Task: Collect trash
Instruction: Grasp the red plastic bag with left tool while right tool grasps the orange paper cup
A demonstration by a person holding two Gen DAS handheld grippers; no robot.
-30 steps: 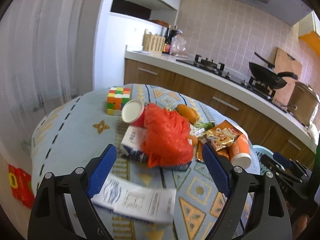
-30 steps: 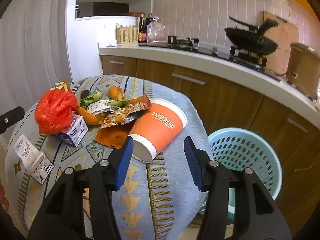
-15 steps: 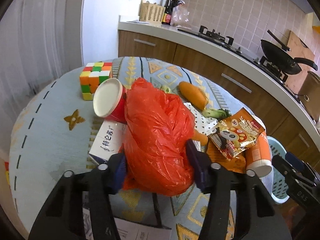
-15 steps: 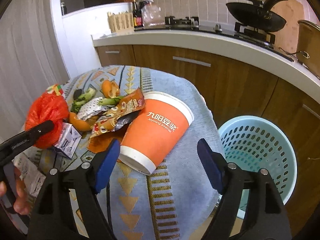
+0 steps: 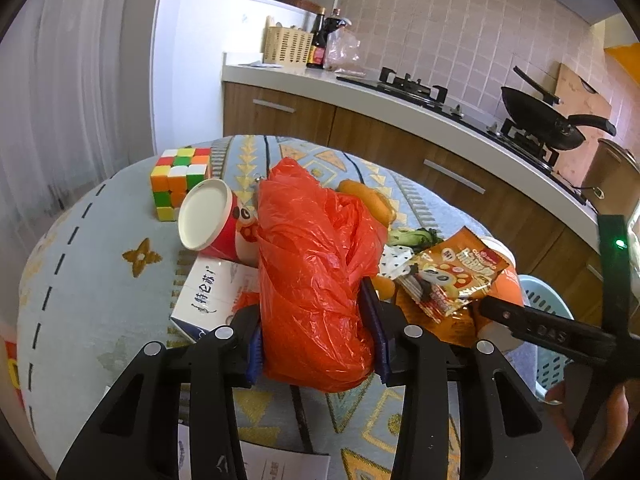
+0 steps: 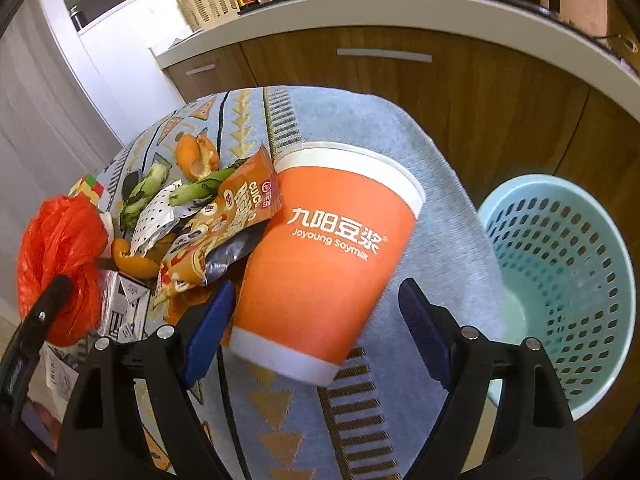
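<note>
A crumpled red plastic bag (image 5: pixel 316 272) lies on the patterned round table (image 5: pixel 100 280). My left gripper (image 5: pixel 316 340) is shut on its near end; the bag also shows in the right wrist view (image 6: pixel 60 256). An orange soymilk paper cup (image 6: pixel 324 264) lies on its side at the table's right edge. My right gripper (image 6: pixel 316 332) is open, one finger on each side of the cup's base. A snack wrapper (image 6: pixel 224 224), orange peel (image 6: pixel 198 156) and vegetable scraps (image 6: pixel 144 188) lie between bag and cup.
A light blue perforated basket (image 6: pixel 560 280) stands on the floor right of the table. A Rubik's cube (image 5: pixel 180 176), a red cup (image 5: pixel 212 220), a white carton (image 5: pixel 216 292) and a paper slip (image 5: pixel 280 460) lie on the table. Kitchen cabinets (image 6: pixel 400 72) stand behind.
My left gripper moved forward over the paper slip and closed on the red bag. My right gripper opened wider and moved forward around the orange cup.
</note>
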